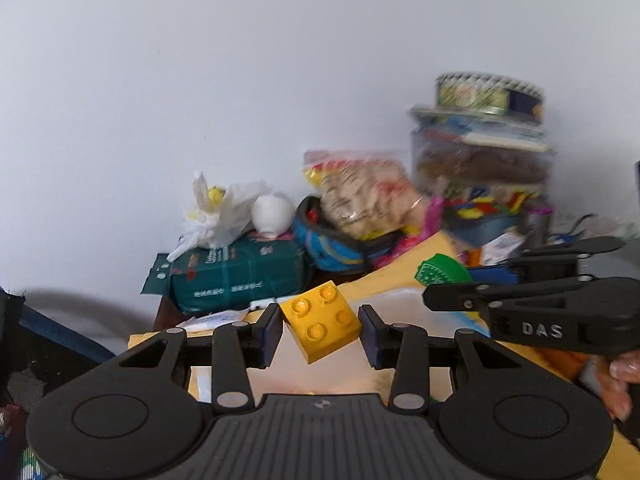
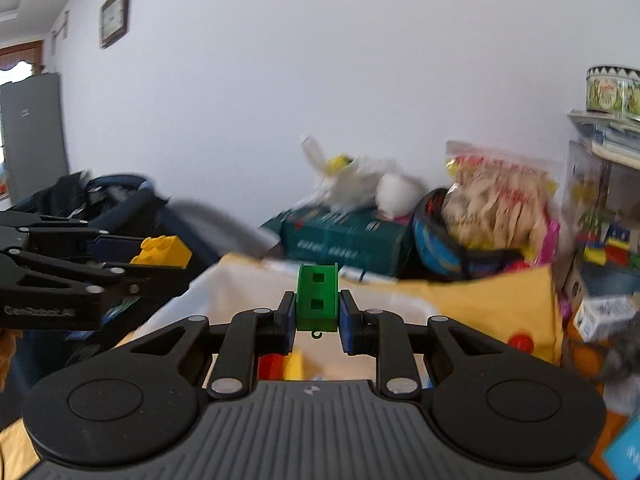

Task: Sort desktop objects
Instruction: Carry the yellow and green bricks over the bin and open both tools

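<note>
My left gripper [image 1: 320, 330] is shut on a yellow four-stud brick [image 1: 322, 320], held by its corners in the air; both also show at the left of the right wrist view, the brick [image 2: 162, 252] between the black fingers [image 2: 132, 276]. My right gripper [image 2: 317, 312] is shut on a green block [image 2: 317, 298] with two square holes. In the left wrist view the right gripper [image 1: 440, 300] reaches in from the right with the green piece [image 1: 440, 270] at its tip. Both hold their pieces above a pale bag or bin [image 2: 248, 292] on yellow paper.
Against the wall stand a dark green tissue pack [image 1: 240, 276], crumpled white plastic [image 1: 224, 208], a snack bag [image 1: 368, 200] in a blue pouch, a clear box of bricks [image 1: 484, 184] with a round tin [image 1: 488, 94] on top. A dark bag [image 2: 112, 200] is at the left.
</note>
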`<state>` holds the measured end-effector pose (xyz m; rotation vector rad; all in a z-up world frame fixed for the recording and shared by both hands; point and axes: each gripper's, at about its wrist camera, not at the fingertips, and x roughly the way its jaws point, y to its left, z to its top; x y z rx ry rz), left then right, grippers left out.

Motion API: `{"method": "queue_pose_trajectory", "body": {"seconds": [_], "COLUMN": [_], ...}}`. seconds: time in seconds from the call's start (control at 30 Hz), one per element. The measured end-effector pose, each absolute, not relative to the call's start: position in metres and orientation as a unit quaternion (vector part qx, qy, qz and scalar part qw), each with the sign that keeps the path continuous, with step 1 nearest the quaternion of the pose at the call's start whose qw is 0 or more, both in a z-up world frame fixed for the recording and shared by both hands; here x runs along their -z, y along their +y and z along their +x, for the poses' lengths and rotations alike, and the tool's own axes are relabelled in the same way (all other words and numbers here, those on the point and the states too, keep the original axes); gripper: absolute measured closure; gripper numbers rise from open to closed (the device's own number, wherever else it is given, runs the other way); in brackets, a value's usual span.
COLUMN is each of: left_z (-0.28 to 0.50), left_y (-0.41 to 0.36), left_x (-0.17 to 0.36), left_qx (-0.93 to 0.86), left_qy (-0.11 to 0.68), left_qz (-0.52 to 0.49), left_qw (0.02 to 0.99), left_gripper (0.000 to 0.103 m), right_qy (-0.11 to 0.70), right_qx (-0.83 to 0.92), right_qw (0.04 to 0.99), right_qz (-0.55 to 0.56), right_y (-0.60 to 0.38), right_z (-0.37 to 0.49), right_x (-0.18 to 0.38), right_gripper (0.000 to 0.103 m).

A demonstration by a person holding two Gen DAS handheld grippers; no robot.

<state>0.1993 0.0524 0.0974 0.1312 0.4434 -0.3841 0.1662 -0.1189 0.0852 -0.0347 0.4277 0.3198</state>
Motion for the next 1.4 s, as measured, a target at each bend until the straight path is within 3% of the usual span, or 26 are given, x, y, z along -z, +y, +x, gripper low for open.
{"method": "queue_pose_trajectory", "body": {"seconds": [0.2,0.27,0.33,0.43,0.5,0.6,0.67,0.73,0.77,1.0,1.07,1.4], "left_z": [0.242,0.236,0.227,0.222,0.214,0.189,0.168,0.147,0.142,0.171,0.183,0.209], "left_y": [0.042,0.039,0.040,0.036,0.034,0.030,0.028,0.024,0.022,0.017,0.021,0.021], "left_x": [-0.038,-0.031,-0.037,-0.054,-0.073,-0.099,-0.115,-0.124,-0.128,-0.129,-0.127,-0.112], "left_qx": [0.173,0.165,0.160,0.133,0.119,0.105,0.086,0.054,0.055,0.092,0.092,0.037], "left_qy": [0.322,0.328,0.311,0.289,0.268,0.201,0.134,0.067,0.058,0.205,0.237,0.337], "left_qz": [0.068,0.077,0.090,0.106,0.116,0.130,0.135,0.143,0.144,0.158,0.142,0.121], "left_qw": [0.928,0.927,0.932,0.942,0.949,0.965,0.978,0.986,0.986,0.962,0.957,0.933], "left_gripper": [0.058,0.055,0.039,0.035,0.034,0.026,0.019,0.005,0.004,0.004,0.004,0.004], "right_qy": [0.296,0.321,0.329,0.312,0.307,0.286,0.269,0.253,0.251,0.333,0.360,0.425], "right_qx": [-0.125,-0.114,-0.114,-0.101,-0.107,-0.111,-0.110,-0.107,-0.107,-0.148,-0.155,-0.131], "right_qw": [0.947,0.940,0.937,0.943,0.944,0.950,0.954,0.958,0.959,0.930,0.918,0.892], "right_qz": [-0.017,-0.023,-0.039,-0.062,-0.057,-0.063,-0.074,-0.079,-0.080,-0.052,-0.060,-0.081], "right_y": [-0.102,-0.100,-0.098,-0.101,-0.105,-0.112,-0.111,-0.114,-0.116,-0.121,-0.117,-0.106], "right_z": [0.216,0.218,0.216,0.209,0.213,0.207,0.203,0.201,0.201,0.222,0.228,0.241], "right_x": [-0.046,-0.030,-0.024,-0.031,-0.040,-0.058,-0.068,-0.074,-0.077,-0.067,-0.061,-0.041], "right_gripper": [0.078,0.071,0.065,0.047,0.045,0.041,0.028,0.021,0.021,0.019,0.014,0.008]}}
